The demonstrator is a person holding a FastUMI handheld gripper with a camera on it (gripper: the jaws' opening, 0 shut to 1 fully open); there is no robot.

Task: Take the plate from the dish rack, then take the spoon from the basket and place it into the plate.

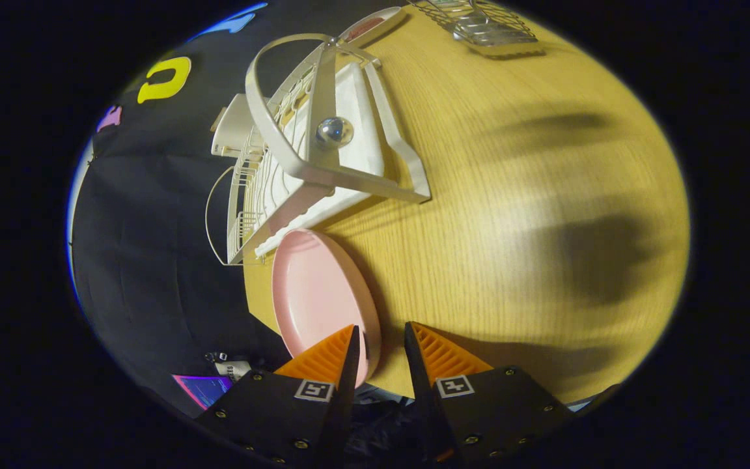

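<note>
Two fingers sit closest to me, with a narrow gap between them. Part of the pink plate pokes into that gap. Its rim runs along the inner side of the left finger, and the right finger stands just off the rim. I cannot tell if both fingers press on the plate or if it only rests by one.

I think the plate is light and stiff, maybe plastic. It looks smooth, so it could slip. Its rim is the best place to hold, with one finger on each side of the thin edge.

From here the plate looks tipped up on its edge, out of the rack but just beside it, over the edge of the tabletop. The white rack stands beyond the plate.

Far off, well past the rack, is the wire basket. The spoon should be in there, but I cannot make it out.
</note>
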